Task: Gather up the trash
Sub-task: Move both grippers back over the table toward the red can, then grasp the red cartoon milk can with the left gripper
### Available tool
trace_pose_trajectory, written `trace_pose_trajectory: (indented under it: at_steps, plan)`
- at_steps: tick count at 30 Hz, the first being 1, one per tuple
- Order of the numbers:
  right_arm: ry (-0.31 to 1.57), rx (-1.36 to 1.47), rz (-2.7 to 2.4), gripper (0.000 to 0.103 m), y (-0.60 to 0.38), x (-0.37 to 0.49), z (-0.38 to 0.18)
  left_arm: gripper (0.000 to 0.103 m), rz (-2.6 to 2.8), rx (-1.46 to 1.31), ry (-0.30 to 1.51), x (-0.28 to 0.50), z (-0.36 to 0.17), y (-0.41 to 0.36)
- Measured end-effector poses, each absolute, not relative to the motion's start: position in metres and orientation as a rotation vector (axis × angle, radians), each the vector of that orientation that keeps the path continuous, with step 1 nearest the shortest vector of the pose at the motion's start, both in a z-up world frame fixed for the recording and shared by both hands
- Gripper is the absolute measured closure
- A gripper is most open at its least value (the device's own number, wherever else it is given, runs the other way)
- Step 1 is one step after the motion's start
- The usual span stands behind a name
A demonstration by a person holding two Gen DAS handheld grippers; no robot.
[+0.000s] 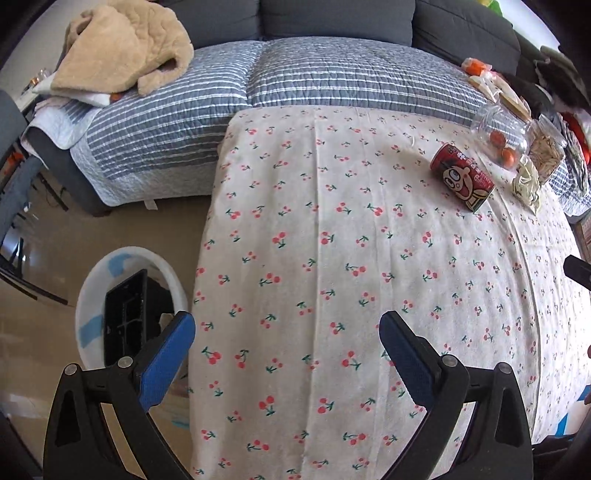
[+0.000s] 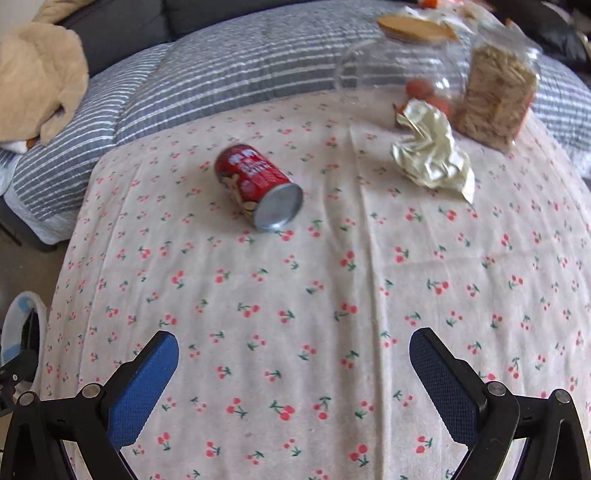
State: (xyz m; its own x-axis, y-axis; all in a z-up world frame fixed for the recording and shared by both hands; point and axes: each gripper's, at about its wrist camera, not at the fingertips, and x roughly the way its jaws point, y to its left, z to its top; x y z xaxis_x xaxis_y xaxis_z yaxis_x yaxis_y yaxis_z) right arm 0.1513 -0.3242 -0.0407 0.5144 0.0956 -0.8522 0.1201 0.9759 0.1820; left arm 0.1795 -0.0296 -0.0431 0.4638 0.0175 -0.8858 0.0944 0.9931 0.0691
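Glossy metal can (image 2: 258, 188), crinkly shiny wrapper (image 2: 432, 155), matt cloth tablecover (image 2: 295, 295), clear plastic jar (image 2: 399, 70).

A lived-in living room at home, snacks and clutter about.

A dark grey sofa (image 1: 332, 18) runs along at twelve o'clock, its seat under a grey-and-white striped quilt (image 1: 295, 81) with a beige fleece garment (image 1: 125, 44) tossed at ten. Before it, a tabletop in cherry-print cloth (image 1: 332, 277) bears a red drink can (image 1: 463, 177), a crumpled wrapper (image 2: 432, 155) and clear snack jars (image 1: 498, 129) toward two. A white bin (image 1: 88, 317) stands on the floor at eight.
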Motion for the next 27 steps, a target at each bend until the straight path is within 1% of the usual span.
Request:
trace_pose_trajectory:
  at_steps: [4, 13, 15, 17, 19, 24, 27]
  plan:
    - [0.964, 0.208, -0.041, 0.000, -0.347, 0.143, -0.032, 0.001, -0.061, 0.071, 1.097, 0.194, -0.048, -0.054]
    - [1.008, 0.220, -0.165, 0.000, -0.416, 0.128, -0.051, 0.001, -0.153, -0.009, 1.123, 0.214, -0.045, -0.115]
    - [1.011, 0.220, -0.188, 0.000, -0.430, 0.124, -0.052, 0.004, -0.153, -0.025, 1.118, 0.220, -0.044, -0.126]
    - [1.010, 0.223, -0.214, 0.000, -0.443, 0.120, -0.051, 0.009, -0.153, -0.034, 1.115, 0.231, -0.043, -0.137]
    - [1.006, 0.217, -0.230, 0.000, -0.455, 0.118, -0.050, 0.011, -0.152, -0.042, 1.111, 0.243, -0.042, -0.146]
    - [0.986, 0.225, -0.259, 0.000, -0.477, 0.114, -0.050, 0.011, -0.173, -0.147, 1.113, 0.276, -0.041, -0.167]
    - [1.008, 0.258, -0.258, 0.000, -0.486, 0.117, -0.057, 0.013, -0.172, -0.170, 1.119, 0.294, -0.046, -0.188]
